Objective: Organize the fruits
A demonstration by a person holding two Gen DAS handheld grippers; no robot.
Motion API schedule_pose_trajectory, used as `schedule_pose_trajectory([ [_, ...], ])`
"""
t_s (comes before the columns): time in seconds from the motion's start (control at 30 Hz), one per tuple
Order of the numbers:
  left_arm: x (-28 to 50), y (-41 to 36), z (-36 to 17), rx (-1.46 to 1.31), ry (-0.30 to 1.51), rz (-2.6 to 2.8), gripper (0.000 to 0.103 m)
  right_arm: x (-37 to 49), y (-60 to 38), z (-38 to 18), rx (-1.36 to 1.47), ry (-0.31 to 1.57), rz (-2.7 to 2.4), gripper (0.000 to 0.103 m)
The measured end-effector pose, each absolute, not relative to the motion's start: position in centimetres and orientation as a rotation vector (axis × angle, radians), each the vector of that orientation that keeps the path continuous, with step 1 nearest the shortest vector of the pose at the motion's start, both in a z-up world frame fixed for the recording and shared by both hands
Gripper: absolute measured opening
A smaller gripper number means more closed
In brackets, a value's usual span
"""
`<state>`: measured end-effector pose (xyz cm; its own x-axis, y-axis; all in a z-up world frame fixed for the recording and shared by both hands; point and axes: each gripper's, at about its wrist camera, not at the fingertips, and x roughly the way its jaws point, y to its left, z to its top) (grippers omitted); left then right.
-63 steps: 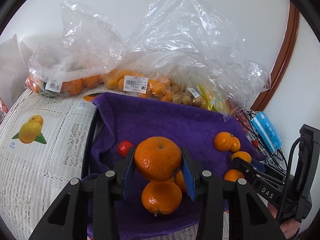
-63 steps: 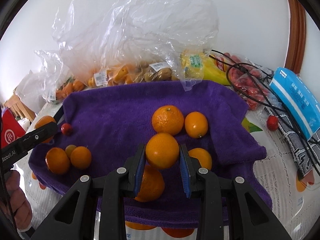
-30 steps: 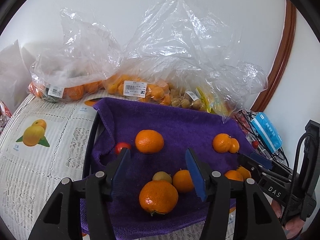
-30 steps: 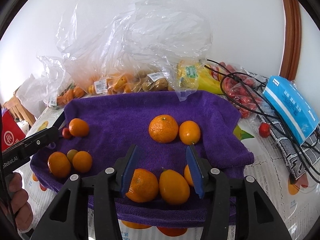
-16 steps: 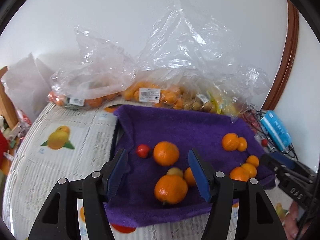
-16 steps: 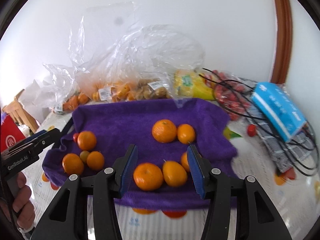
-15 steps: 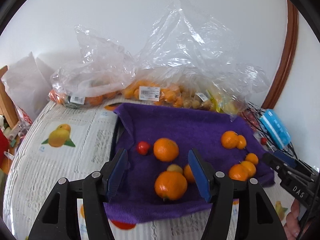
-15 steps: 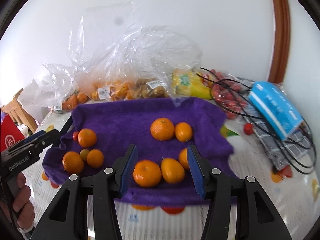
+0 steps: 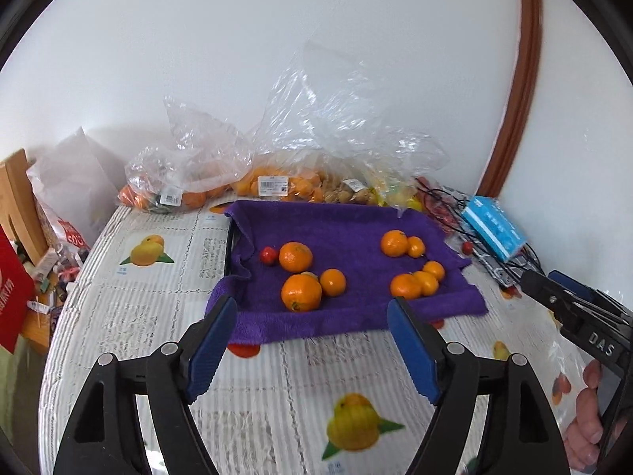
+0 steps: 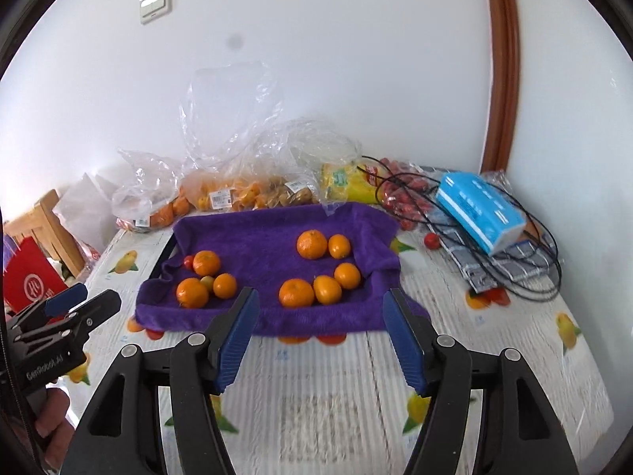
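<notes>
A purple towel (image 9: 348, 229) lies on the table with several oranges on it. At its left, three oranges (image 9: 301, 292) and a small red fruit (image 9: 268, 255) sit together. On its right lie a pair of oranges (image 9: 394, 243) and a trio (image 10: 296, 292). My left gripper (image 9: 311, 310) hangs back from the towel's near edge; its jaws are opening with nothing between them. My right gripper (image 10: 319, 301) also hovers before the near edge, its jaws opening and empty. Each gripper shows at the edge of the other's view: the right gripper (image 9: 542, 279), the left gripper (image 10: 97, 295).
Clear plastic bags of fruit (image 9: 277, 186) line the wall behind the towel. A blue tissue pack (image 10: 480, 213), black cables (image 10: 514, 261) and a loose red tomato (image 10: 432, 240) lie to the right. A red bag (image 10: 29, 277) and a wooden chair (image 10: 43, 213) stand left of the fruit-print tablecloth (image 9: 158, 308).
Both grippers have let go of their oranges, which now lie on the towel. Both have drawn back and up from the towel, and their jaws stand wider.
</notes>
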<state>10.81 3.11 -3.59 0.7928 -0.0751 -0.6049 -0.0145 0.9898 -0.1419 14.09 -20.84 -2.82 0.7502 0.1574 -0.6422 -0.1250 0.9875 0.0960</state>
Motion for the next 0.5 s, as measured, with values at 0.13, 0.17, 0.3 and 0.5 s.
schedule_pose_trajectory([
  [0.13, 8.0, 2.2, -2.6, -0.121, 0.631, -0.022, 0.081, 11.4, -21.7, -2.0, 0.063, 0.707, 0.158, 0.076],
  [0.17, 7.4, 1.9, -2.4, -0.122, 0.629, -0.031, 0.081, 11.0, -21.7, -1.9, 0.058, 0.701, 0.155, 0.08],
  [0.3, 5.4, 0.8, -1.5, -0.108, 0.627, -0.051, 0.082, 7.9, -21.8, -0.8, -0.001, 0.648, 0.134, 0.089],
  [0.5, 2.4, -0.5, -0.1, -0.087, 0.593, -0.044, 0.087, 5.0, -23.4, 0.1, 0.04, 0.633, 0.134, 0.099],
])
